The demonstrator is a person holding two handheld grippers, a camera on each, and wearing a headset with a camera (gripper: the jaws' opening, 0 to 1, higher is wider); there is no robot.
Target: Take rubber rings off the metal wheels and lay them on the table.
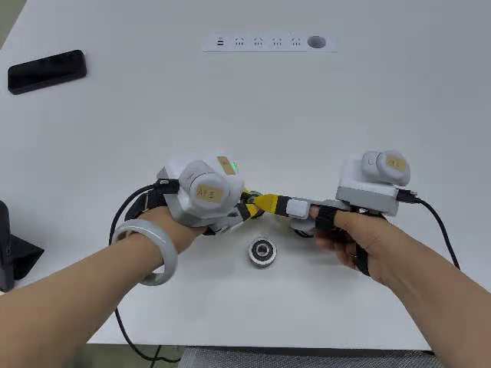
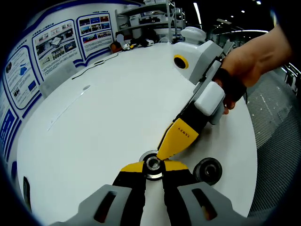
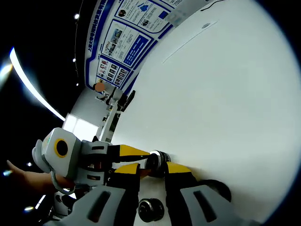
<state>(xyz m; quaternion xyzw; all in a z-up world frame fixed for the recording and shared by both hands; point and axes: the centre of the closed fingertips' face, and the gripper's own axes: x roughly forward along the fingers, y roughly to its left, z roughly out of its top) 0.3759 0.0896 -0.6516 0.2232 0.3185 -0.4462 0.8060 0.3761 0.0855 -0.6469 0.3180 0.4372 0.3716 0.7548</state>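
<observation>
Both grippers meet over the white table point(image 1: 230, 115). My left gripper point(image 2: 154, 165) is shut on a small metal wheel point(image 2: 153, 165) with a dark rubber rim, held between its yellow tips. My right gripper point(image 3: 155, 168) closes on the same wheel point(image 3: 157, 161) from the opposite side; its yellow jaw shows in the left gripper view. In the head view the left gripper point(image 1: 249, 208) and right gripper point(image 1: 265, 203) touch tip to tip. A second wheel point(image 1: 262, 251) lies flat just in front of them. A third wheel point(image 2: 208, 171) with a black ring rests under the right gripper.
A white power strip point(image 1: 268, 42) lies at the table's far edge and a black phone point(image 1: 46, 70) at the far left. A black stand point(image 1: 11, 253) sits at the left edge. Black cables point(image 1: 126, 211) trail from both grippers toward the near edge.
</observation>
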